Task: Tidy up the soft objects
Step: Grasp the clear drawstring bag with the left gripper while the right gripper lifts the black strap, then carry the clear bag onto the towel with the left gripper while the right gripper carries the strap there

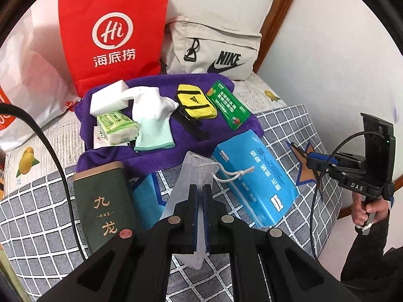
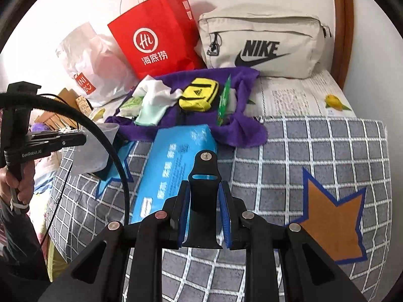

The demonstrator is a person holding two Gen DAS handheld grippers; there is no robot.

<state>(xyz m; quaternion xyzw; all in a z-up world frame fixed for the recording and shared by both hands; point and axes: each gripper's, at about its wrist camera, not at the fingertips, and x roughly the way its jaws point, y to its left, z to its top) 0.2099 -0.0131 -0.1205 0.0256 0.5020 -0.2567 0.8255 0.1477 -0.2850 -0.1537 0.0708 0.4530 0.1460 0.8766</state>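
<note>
Left gripper (image 1: 200, 193) clenched on one white mesh drawstring pouch (image 1: 194, 171); right gripper (image 2: 204, 198) clamps one black strap (image 2: 203, 176). Suggest lifting both clear of the blue tissue pack (image 1: 254, 176) just ahead before moving. Beyond, on one purple towel (image 1: 161, 151): one yellow pouch (image 1: 196, 104), one white sponge (image 1: 105, 98).

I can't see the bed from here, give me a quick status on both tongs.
Left tongs shut on white mesh drawstring pouch. Right tongs shut on black strap. Blue tissue pack lies just ahead.
</note>
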